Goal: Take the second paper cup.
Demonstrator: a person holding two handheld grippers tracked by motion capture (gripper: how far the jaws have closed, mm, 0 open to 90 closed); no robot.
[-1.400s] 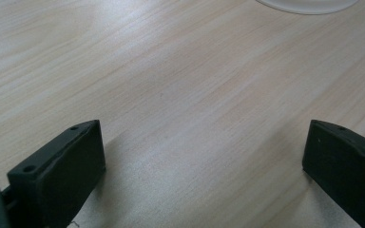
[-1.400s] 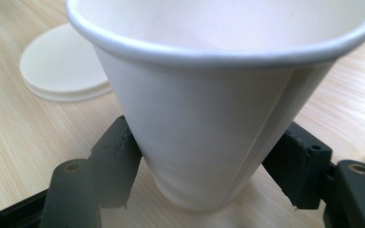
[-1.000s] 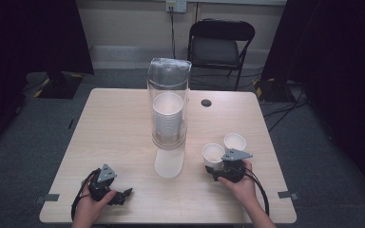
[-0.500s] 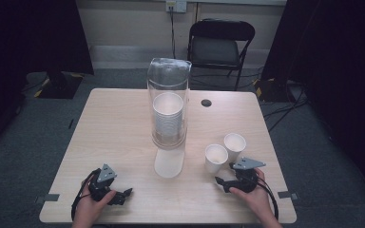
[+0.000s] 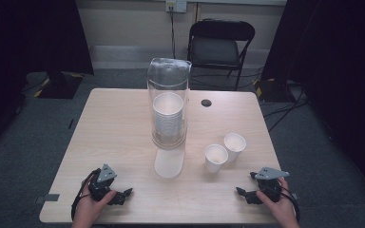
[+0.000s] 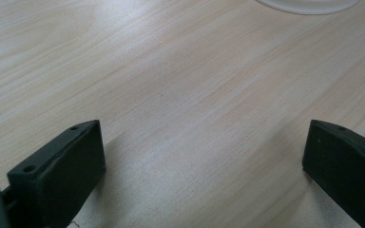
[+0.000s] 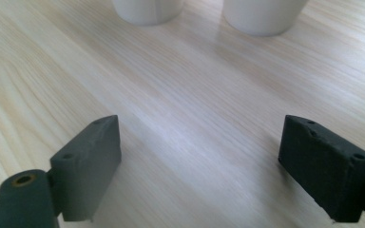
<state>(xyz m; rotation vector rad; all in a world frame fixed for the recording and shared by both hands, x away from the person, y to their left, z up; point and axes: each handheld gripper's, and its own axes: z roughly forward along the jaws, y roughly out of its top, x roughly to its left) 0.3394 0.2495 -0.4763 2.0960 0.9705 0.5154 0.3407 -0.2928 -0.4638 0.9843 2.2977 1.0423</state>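
Right gripper (image 5: 248,194) now back near the bench (image 5: 123,123) front edge, well apart from the two paper cups (image 5: 216,157) left standing side by side right of the clear cup dispenser (image 5: 168,102). Jaws just opened wide, nothing between them (nearer cup released upright, so that placement looks done). Left gripper (image 5: 121,195) parked on the bench, jaws spread, empty.

Black jaws, grey three-cornered top plates
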